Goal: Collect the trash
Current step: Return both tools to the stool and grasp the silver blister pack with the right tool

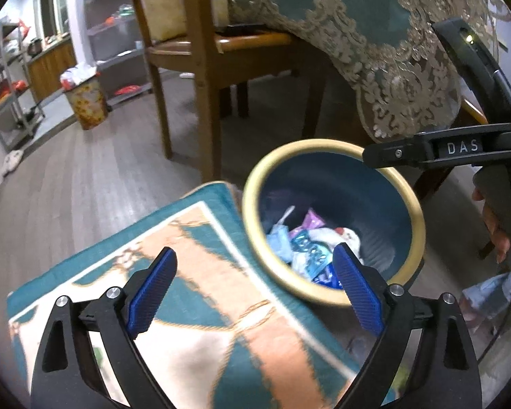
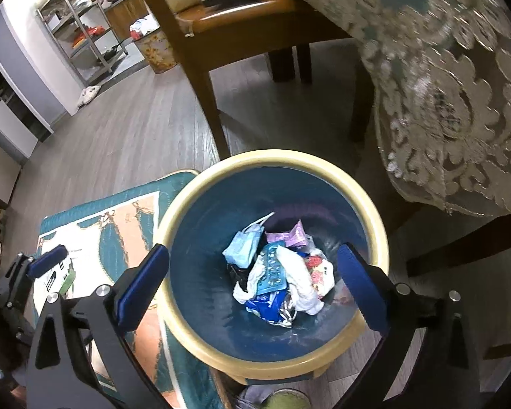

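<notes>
Bin: a round bin (image 2: 374,218) with a cream rim and dark blue inside stands on the grey plank floor (image 2: 119,136), touching the right edge of a teal and peach mat (image 2: 119,225).
Trash: a loose heap (image 2: 276,272) lies on the bin's bottom: a pale blue face mask, a purple wrapper, white crumpled paper, blue foil packets.
Right gripper (image 2: 255,286): spread wide and empty, it hangs straight above the bin mouth, the heap showing between its 2 blue pads (image 2: 143,283).
Left gripper (image 1: 255,293): also spread wide and empty, above the mat's right edge, with the bin rim (image 1: 252,177) just ahead and to its right.
Key relation: the bin opening lies directly below the right gripper, so that hand is the nearer of the 2; the heap has no clear long axis.
Judgement: nothing is held, so a drop looks finished and the next piece must be sought elsewhere.
Possible next piece: a printed paper or packet (image 2: 56,272) lies on the mat, near the left gripper; too blurred to name.
Surroundings: a wooden chair (image 2: 201,68) and a lace-edged tablecloth (image 2: 443,85) stand beyond the bin.
</notes>
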The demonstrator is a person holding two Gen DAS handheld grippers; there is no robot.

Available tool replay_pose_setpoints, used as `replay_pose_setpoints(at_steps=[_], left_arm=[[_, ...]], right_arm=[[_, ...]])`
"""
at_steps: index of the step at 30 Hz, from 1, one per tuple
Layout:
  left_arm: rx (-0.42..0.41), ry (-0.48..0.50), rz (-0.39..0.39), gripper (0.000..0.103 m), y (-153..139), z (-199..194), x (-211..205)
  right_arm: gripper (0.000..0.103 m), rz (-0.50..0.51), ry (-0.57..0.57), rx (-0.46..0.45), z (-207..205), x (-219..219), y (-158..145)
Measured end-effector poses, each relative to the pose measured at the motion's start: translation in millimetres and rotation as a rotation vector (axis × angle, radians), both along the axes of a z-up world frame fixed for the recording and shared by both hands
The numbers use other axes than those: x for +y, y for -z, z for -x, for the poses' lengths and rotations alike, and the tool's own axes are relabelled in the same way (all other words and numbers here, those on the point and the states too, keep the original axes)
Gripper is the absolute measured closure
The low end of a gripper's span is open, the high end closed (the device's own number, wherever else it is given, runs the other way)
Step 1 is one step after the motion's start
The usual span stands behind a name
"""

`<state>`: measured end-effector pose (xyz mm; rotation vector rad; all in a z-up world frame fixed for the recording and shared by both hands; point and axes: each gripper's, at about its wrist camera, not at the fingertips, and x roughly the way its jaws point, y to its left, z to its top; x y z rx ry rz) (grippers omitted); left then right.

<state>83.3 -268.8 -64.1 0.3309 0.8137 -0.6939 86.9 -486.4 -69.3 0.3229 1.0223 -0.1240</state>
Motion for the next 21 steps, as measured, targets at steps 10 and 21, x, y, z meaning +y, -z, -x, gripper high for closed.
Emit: replay_pose_setpoints(at_steps=[10,21], left_arm=[[-0.036,-0.082,-0.009,0.01,-26.0,-3.9,79.7],[-0.074,-0.27,-0.035,0.009,-46.3,-18.2,218.4]], right_arm=[[0.006,0.005,-0.066,-0.034,-13.4,60.8,-17.6],[0.006,-0.041,-0.239,-0.031,-5.9,171.0,-18.5]])
